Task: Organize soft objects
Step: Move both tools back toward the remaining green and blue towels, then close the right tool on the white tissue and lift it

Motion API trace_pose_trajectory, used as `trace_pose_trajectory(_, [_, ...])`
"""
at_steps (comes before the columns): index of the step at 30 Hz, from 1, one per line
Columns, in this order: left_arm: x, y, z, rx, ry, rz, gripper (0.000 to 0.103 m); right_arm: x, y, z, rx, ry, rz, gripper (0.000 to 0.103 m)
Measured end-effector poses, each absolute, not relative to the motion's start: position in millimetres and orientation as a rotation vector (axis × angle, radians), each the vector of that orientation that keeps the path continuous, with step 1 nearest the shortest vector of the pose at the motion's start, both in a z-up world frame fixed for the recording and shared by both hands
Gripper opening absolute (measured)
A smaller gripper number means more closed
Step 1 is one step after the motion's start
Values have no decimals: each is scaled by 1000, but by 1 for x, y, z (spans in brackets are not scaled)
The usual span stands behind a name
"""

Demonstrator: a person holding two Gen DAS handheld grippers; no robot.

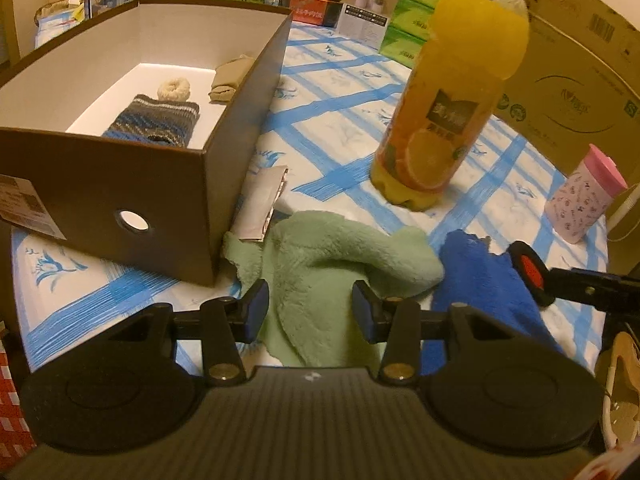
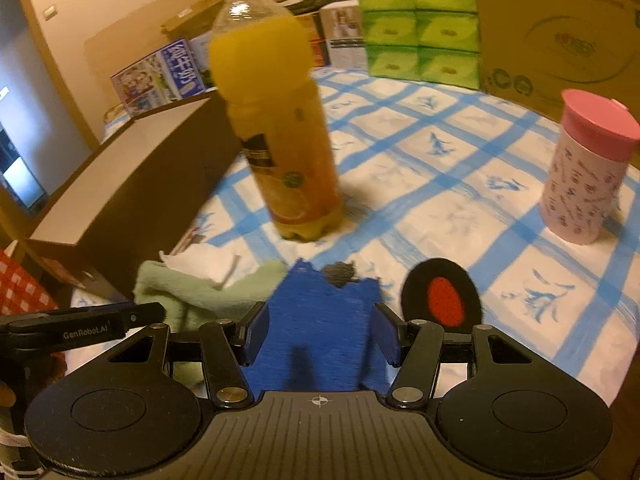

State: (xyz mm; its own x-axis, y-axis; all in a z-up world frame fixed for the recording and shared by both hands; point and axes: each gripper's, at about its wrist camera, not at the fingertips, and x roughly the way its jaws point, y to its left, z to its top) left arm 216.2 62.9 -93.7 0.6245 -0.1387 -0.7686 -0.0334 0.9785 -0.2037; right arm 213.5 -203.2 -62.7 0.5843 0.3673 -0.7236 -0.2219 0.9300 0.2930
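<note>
Green fleece cloth (image 1: 320, 256) lies crumpled near the brown box (image 1: 168, 200), blue cloth (image 1: 480, 276) touching its right edge. Left gripper (image 1: 310, 312) hovers over the green one, jaws partly apart, holding nothing. Right gripper (image 2: 320, 334) straddles the blue cloth (image 2: 324, 320), jaws apart, pads clear

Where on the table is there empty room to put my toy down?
Bare tablecloth lies between the juice bottle and the pink cup, back toward the green tissue packs. Inside the brown box the near-left floor is free. It is crowded up front: green towel, blue cloth and both tongs.
</note>
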Motion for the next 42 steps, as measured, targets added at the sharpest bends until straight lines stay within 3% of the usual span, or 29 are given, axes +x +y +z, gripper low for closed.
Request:
trace_pose_trajectory(1, [218, 62, -96, -212, 895, -72, 37, 214, -207, -64, 179, 887, 337, 57])
trace_pose_trajectory(2, [219, 61, -98, -213, 898, -87, 26, 213, -210, -65, 179, 890, 329, 57])
trace_pose_trajectory(4, [219, 54, -99, -198, 898, -131, 14, 213, -214, -67, 179, 897, 317, 57])
trace_pose_trajectory(8, [211, 37, -96, -145, 890, -203, 10, 208, -221, -70, 174, 908, 302, 57])
trace_pose_trajectory(18, [164, 10, -86, -122, 929, -385, 10, 200, -225, -68, 165, 912, 307, 57])
trace_pose_trajectory(25, [146, 34, -68, -154, 925, -345, 23, 199, -217, -61, 139, 882, 333, 57])
trace_pose_trajectory(28, [143, 51, -54, -132, 886, -308, 24, 203, -207, -58, 132, 862, 367, 57])
trace_pose_trajectory(33, [152, 72, -46, -131, 852, -208, 24, 217, -174, -56, 99, 820, 478, 57])
trace_pose_trajectory(42, [193, 73, -77, -161, 898, -49, 24, 261, -117, -83, 34, 824, 641, 57])
